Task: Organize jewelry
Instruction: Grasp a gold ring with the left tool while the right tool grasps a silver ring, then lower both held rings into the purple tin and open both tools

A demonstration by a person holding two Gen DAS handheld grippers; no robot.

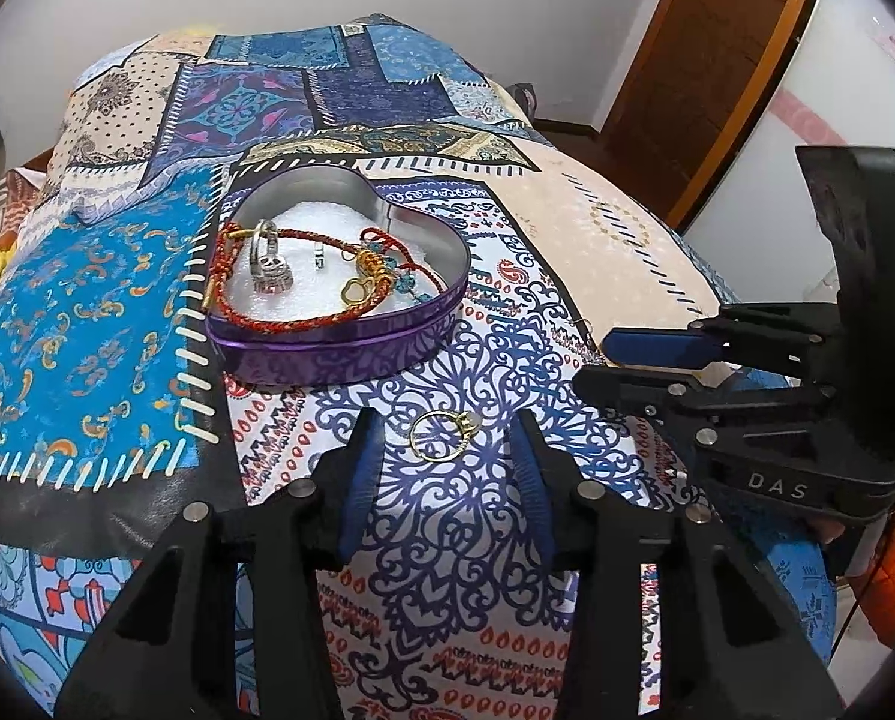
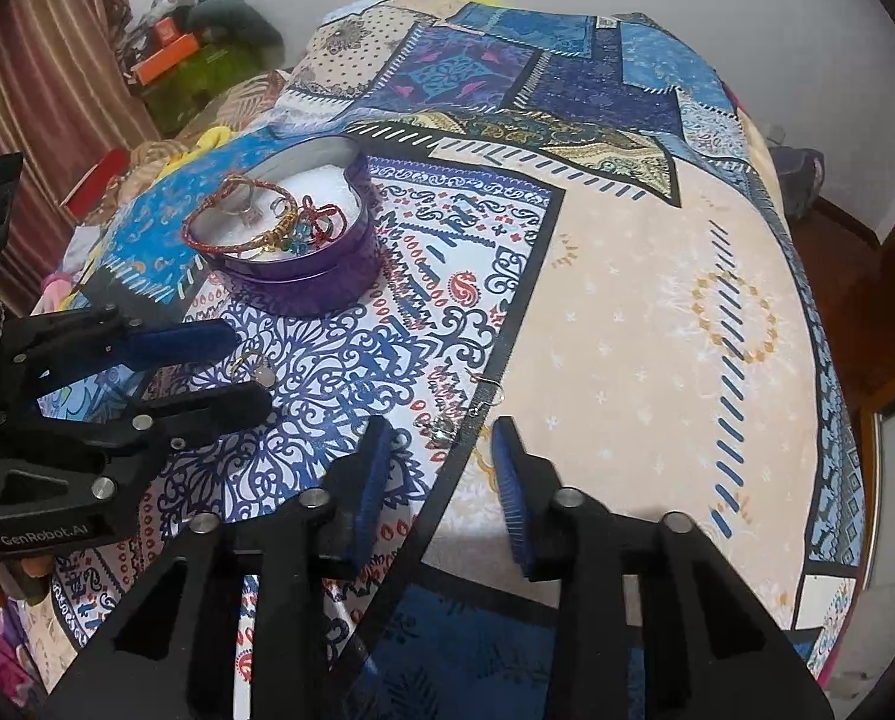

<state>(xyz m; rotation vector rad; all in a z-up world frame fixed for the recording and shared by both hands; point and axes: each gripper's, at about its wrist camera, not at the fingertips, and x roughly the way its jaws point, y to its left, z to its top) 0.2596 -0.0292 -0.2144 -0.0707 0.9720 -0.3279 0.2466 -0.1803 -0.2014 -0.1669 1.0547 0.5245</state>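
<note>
A gold ring (image 1: 444,435) with a pale stone lies flat on the patterned cloth, between the fingertips of my left gripper (image 1: 444,425). The blue pads stand clear of it on both sides, so the gripper is open. Behind it sits a purple heart-shaped tin (image 1: 327,354) lined in white, holding a red braided bracelet (image 1: 279,319), silver rings and a gold charm. In the right wrist view a small silver earring (image 2: 447,427) lies at the tips of my right gripper (image 2: 443,429), which is open and untouched by it. That view also shows the left gripper (image 2: 251,367) around the ring (image 2: 255,365) and the tin (image 2: 303,288).
A patchwork cloth (image 2: 657,276) covers the rounded bed surface, which falls away at the right and near edges. A brown wooden door (image 1: 705,60) stands to the right. Clutter and a striped curtain (image 2: 45,90) lie beyond the far left. The right gripper (image 1: 594,363) is close beside the left.
</note>
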